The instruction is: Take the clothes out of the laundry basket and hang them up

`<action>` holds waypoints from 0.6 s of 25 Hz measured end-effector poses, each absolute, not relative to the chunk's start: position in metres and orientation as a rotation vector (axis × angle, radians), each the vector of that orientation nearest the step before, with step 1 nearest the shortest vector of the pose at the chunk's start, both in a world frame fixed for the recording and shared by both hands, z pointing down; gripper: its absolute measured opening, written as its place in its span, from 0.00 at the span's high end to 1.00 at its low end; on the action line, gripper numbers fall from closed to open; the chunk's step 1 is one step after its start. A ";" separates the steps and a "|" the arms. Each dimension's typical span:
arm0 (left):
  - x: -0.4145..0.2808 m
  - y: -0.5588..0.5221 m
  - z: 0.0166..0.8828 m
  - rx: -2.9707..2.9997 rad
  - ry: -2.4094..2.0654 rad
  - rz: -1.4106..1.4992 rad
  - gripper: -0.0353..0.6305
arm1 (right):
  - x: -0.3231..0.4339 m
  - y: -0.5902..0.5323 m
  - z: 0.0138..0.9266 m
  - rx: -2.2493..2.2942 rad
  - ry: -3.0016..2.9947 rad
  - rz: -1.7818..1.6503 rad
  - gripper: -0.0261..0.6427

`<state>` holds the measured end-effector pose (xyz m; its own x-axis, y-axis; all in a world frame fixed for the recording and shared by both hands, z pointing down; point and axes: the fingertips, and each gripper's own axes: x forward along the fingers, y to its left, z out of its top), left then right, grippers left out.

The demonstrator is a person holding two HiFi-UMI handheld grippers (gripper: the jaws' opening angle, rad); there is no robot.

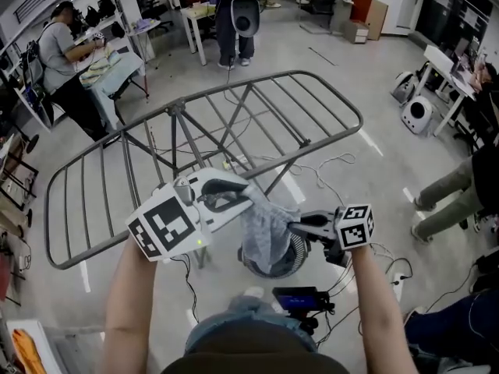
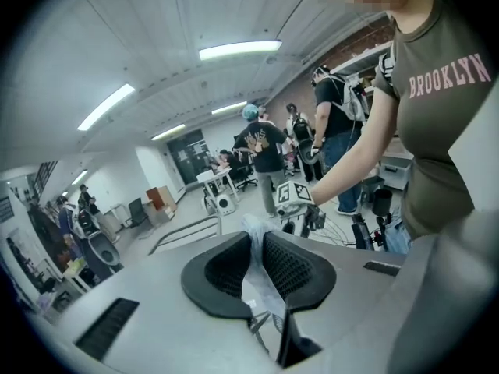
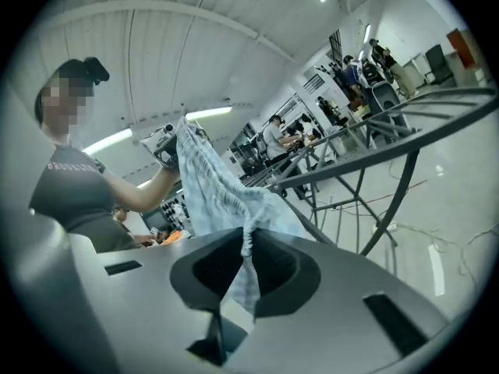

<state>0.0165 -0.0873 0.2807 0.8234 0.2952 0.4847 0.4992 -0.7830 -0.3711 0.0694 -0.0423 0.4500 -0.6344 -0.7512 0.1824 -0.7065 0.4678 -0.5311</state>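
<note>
While the left gripper and right gripper clamp one pale grey-blue cloth garment over the dark round basket, the grey metal drying rack is bare; hanging remains.

Garment pale blue, faint check; drying rack grey.

The garment is seen to be a soft, thin, pale blue-grey woven cloth, gathered into wrinkles, while the drying rack is made of grey metal tube and rod with a matt painted finish. The shell of the left gripper is shown as smooth, matt, pale plastic, its pads as black, finely ribbed material, and the floor as smooth and glossy.
</note>
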 end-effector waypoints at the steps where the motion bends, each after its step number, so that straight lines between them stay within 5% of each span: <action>1: 0.014 -0.094 0.283 -2.518 -0.542 -0.575 0.87 | 0.075 -0.042 0.446 -1.363 2.625 -0.876 0.91; 15: 0.005 -0.163 0.291 -2.506 0.105 -0.681 0.87 | 0.147 -0.025 0.301 -2.861 2.470 0.064 0.91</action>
